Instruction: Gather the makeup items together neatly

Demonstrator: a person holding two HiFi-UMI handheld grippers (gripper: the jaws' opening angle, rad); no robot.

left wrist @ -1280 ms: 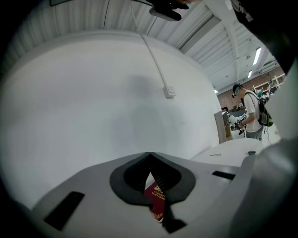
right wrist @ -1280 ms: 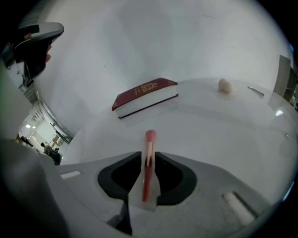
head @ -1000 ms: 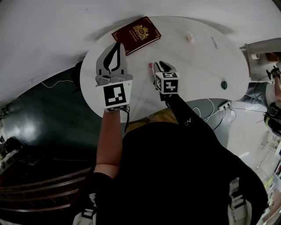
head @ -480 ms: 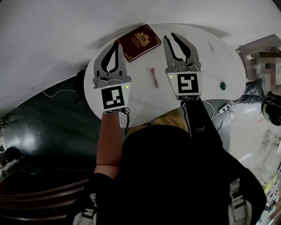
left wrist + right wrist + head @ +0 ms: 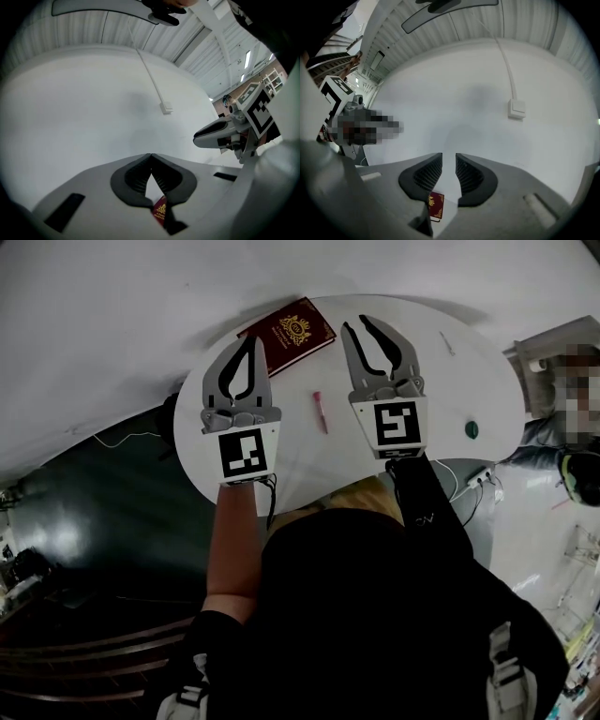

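The round white counter (image 5: 441, 390) is my whole field, and the things on it lie well apart. The red book (image 5: 295, 332) at the far edge is the biggest of them. I judge it no makeup item and would leave it alone.

Both tools hang above the counter, pointing away from me. The left gripper (image 5: 251, 338) has its jaws closed tip to tip on nothing. The right gripper (image 5: 355, 324) has its jaws a small way apart with only air between them.

The pink tube (image 5: 320, 412) lies on the counter between the two tools, near the middle. A small green piece (image 5: 472, 429) sits near the right edge, and a thin pale stick (image 5: 448, 341) lies towards the far right. Both are too small for me to say what they are.

I'd make the tube the gathering spot, since it is central. I'd send the right gripper for the green piece first, opening wider before descending and coming straight down over its middle. The stick looks flat to the counter, so the jaws should straddle it crosswise and touch down lightly, or it may skid. Each piece should be laid just beside the tube and parallel to it
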